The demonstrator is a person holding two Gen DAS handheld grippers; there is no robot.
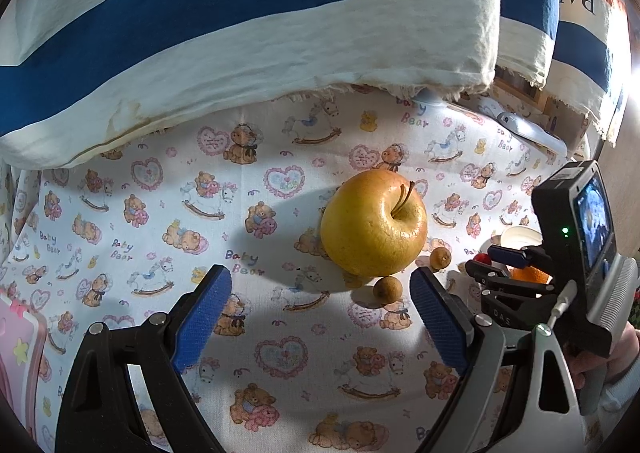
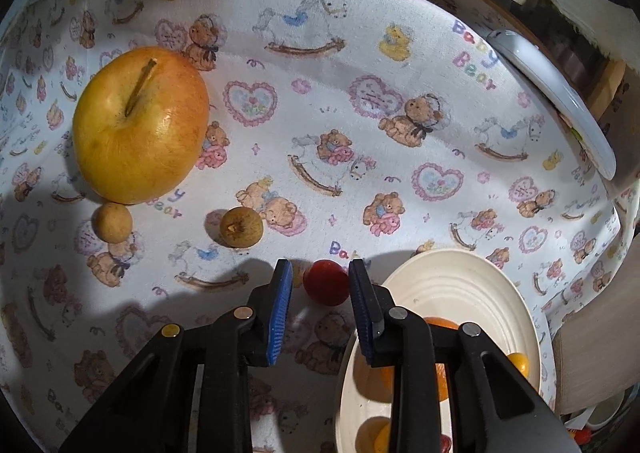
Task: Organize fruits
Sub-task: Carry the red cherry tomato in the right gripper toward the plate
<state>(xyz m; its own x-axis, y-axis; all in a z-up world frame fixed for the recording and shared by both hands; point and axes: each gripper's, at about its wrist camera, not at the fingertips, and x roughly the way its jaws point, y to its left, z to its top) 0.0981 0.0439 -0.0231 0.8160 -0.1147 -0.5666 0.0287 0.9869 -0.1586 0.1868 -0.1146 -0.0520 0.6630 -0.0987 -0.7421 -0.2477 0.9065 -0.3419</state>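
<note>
A large yellow apple (image 1: 374, 223) (image 2: 140, 125) rests on the bear-print cloth (image 1: 160, 213), stem up. Two small brown longans (image 1: 387, 287) (image 1: 440, 257) lie just in front of it, also in the right wrist view (image 2: 112, 222) (image 2: 241, 227). My left gripper (image 1: 320, 277) stands open, its blue pads wide apart short of the apple with nothing between them. My right gripper (image 2: 320, 273) is shut on a small red fruit (image 2: 325, 283) at cloth level, beside a cream plate (image 2: 460, 257). The plate holds an orange fruit (image 2: 438, 323) and small yellow fruits (image 2: 518, 361), partly hidden by the gripper.
Blue-and-cream striped cushions (image 1: 280, 33) overhang the back of the cloth. A flat white device (image 2: 560, 101) lies at the cloth's far right edge. A pink object (image 1: 20, 353) sits at the left. A person's hand (image 1: 600, 365) holds the right gripper's handle.
</note>
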